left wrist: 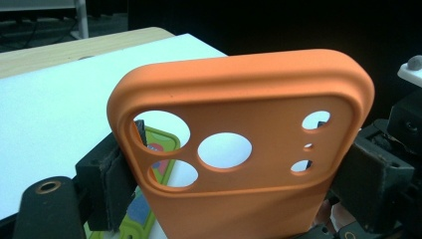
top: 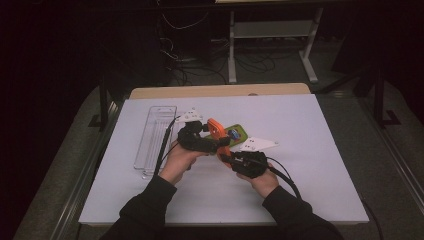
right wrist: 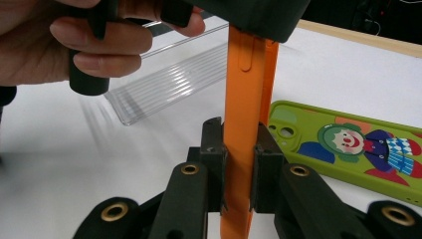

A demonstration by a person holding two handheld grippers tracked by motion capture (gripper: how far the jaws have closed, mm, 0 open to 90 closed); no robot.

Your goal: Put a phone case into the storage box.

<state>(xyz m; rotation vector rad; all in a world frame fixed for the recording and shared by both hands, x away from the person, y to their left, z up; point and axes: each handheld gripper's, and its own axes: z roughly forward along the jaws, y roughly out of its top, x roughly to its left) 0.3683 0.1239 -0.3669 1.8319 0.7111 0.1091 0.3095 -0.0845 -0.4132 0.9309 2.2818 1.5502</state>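
Item: orange phone case, held upright above the white bench between both tongs, long axis near vertical, camera-cutout end uppermost, thin edge turned toward the right tongs, which are clamped flat on that lower edge. Left tongs straddle the case across its width at the upper end, jaws wide and at or very near its side edges; whether they press cannot be told. Adjacent: green clown-print phone case lying flat just behind; clear plastic tray to the left.
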